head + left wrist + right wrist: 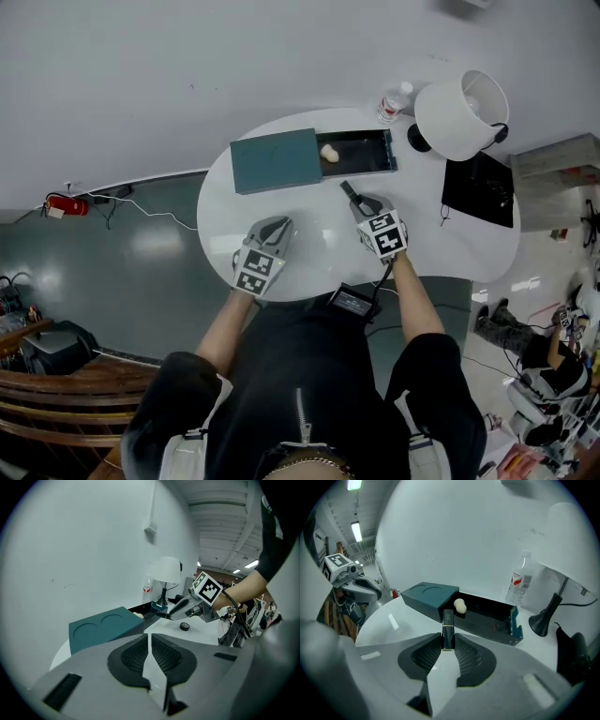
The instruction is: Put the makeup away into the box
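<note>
Left gripper (pixel 274 227): jaws together with nothing between them, over the near edge of the white table (pixel 309 258).
Teal cover (pixel 274 160): lies over the box's left end.
Box (pixel 366 170): open at the back of the table, a pale sponge (pixel 329 153) inside.
Right gripper (pixel 360 201): clamped on a dark lipstick (pixel 448 631), just short of the box.
Lamp (pixel 461 112): far right.
</note>
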The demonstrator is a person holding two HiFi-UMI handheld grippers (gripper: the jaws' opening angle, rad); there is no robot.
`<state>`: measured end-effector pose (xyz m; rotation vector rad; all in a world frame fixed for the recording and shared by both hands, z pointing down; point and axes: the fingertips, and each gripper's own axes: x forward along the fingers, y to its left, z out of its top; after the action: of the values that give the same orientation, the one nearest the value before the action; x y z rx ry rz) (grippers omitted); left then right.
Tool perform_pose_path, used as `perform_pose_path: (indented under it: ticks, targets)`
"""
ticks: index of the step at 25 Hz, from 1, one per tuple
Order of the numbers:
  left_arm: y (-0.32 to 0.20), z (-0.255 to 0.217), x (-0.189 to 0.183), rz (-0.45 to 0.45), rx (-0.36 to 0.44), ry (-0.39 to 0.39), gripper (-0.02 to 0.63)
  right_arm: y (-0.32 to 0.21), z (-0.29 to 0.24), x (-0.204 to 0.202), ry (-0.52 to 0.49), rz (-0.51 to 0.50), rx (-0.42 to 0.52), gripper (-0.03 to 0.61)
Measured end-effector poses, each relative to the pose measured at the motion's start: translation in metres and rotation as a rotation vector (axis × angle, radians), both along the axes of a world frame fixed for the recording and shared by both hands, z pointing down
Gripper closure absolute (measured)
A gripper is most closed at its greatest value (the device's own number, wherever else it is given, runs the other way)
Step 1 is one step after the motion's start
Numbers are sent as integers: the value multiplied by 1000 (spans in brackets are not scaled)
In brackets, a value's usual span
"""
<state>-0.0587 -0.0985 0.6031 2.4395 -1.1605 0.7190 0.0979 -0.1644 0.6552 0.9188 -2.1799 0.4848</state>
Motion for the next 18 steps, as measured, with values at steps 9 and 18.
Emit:
perform_pose_path:
  ticks: [9, 18]
  targets:
    - [-17, 3, -2, -29, -11, 8, 600, -43, -8, -4, -24, 85, -6, 486]
    - [-26, 8, -9, -44, -26, 8, 600, -87, -12, -2, 0, 151, -13, 486]
